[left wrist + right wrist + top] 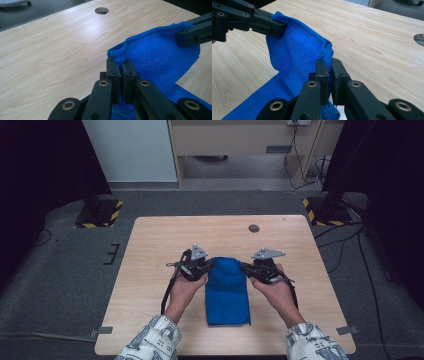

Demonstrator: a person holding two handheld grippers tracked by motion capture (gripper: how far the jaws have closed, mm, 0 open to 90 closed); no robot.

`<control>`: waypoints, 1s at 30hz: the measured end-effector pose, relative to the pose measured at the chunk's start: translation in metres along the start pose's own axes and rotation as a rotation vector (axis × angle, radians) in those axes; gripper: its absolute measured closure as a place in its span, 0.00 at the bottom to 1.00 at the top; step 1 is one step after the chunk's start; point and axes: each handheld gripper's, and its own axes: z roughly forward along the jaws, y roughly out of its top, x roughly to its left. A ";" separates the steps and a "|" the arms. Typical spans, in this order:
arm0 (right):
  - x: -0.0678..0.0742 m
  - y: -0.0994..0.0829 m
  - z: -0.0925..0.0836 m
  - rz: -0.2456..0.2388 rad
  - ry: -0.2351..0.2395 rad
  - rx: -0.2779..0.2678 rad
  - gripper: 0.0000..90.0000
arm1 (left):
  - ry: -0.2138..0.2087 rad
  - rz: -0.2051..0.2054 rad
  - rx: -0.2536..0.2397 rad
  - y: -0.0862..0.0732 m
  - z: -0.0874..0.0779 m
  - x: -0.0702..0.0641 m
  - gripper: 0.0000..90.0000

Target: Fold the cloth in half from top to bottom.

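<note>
I've got the left gripper [209, 266] and right gripper [244, 268] each with jaws pinched on a far corner of the blue towel [227, 292], lifted off the counter [150, 250], near end seemingly flat.

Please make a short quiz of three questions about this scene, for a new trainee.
1. True or false: the left tool is shut on the blue cloth.
2. Which part of the cloth is lifted: A) the far end, B) the near end?
3. What does the near end of the cloth rest on?

Key:
1. True; the right tool grips it too.
2. A.
3. The wooden table.
</note>
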 end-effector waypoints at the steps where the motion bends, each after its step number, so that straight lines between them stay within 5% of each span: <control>1: 0.000 0.000 0.000 -0.002 0.002 -0.001 0.95 | -0.001 0.001 0.002 0.000 -0.001 0.000 0.96; 30: 0.013 -0.011 -0.014 -0.035 0.066 -0.002 0.95 | -0.045 -0.041 0.009 -0.026 -0.013 -0.005 0.86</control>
